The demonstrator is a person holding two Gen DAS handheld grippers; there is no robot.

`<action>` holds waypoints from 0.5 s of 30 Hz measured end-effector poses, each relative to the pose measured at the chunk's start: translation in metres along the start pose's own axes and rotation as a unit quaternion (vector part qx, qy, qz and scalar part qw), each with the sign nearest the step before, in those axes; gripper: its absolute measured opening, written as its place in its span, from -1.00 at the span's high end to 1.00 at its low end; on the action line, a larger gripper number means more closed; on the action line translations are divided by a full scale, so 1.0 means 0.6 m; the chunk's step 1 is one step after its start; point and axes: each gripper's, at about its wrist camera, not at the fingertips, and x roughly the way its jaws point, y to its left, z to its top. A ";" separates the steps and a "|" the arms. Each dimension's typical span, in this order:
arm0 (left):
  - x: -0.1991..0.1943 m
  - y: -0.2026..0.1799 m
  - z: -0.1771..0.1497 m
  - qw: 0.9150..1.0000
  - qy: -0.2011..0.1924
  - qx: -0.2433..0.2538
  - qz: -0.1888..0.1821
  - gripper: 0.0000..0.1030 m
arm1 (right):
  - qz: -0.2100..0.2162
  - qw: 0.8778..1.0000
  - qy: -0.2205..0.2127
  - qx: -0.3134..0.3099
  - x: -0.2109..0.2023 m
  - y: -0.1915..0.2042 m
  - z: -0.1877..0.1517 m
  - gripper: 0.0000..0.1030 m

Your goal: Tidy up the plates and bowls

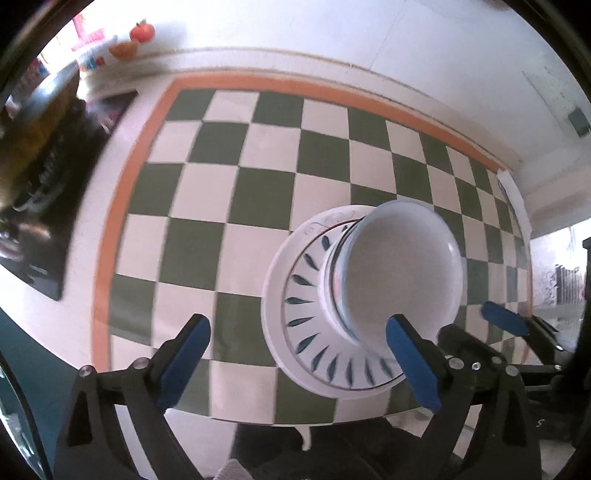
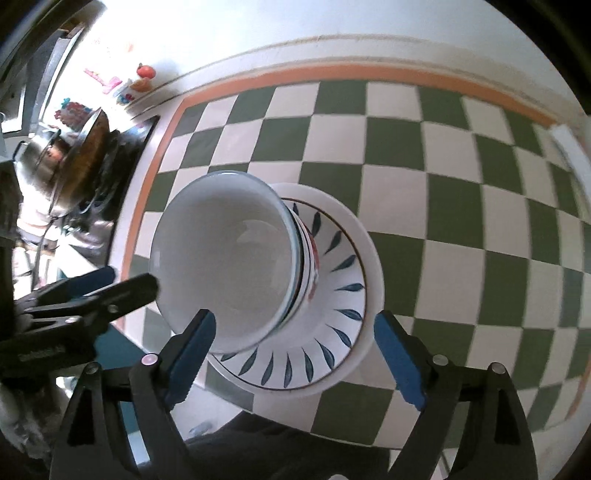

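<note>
A stack of white bowls [image 1: 402,266] stands on a white plate with dark leaf marks [image 1: 306,325], itself on a larger plain white plate [image 1: 271,295], near the front edge of the checked tablecloth. The same stack shows in the right wrist view, bowls [image 2: 229,258] on the leaf plate [image 2: 332,314]. My left gripper [image 1: 299,362] is open, above the cloth to the left of the stack, empty. My right gripper [image 2: 295,354] is open over the front of the stack, empty. The right gripper also shows in the left view [image 1: 506,321], and the left in the right view [image 2: 92,288].
The green-and-white checked cloth with an orange border [image 1: 122,206] covers the table. A black stove with a metal pan [image 2: 74,155] stands to the left. Orange ornaments [image 1: 142,31] sit at the back left by the white wall. The table's front edge is just below the stack.
</note>
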 end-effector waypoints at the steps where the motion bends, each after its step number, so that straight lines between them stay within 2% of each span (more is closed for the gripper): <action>1: -0.010 0.001 -0.009 1.000 -0.006 0.011 0.000 -0.90 | -0.006 1.000 -0.009 0.006 -0.009 0.005 -0.009 -0.79; 6: -0.055 0.009 -0.040 0.998 -0.039 0.040 0.002 -0.92 | -0.036 0.997 -0.054 0.027 -0.059 0.035 -0.057 -0.81; 12: -0.143 0.023 -0.087 0.992 -0.107 0.059 0.010 -0.92 | -0.067 0.991 -0.104 0.043 -0.133 0.079 -0.121 -0.82; 15: -0.196 0.026 -0.116 0.987 -0.147 0.065 0.020 -0.92 | -0.087 0.986 -0.135 0.044 -0.187 0.103 -0.157 -0.82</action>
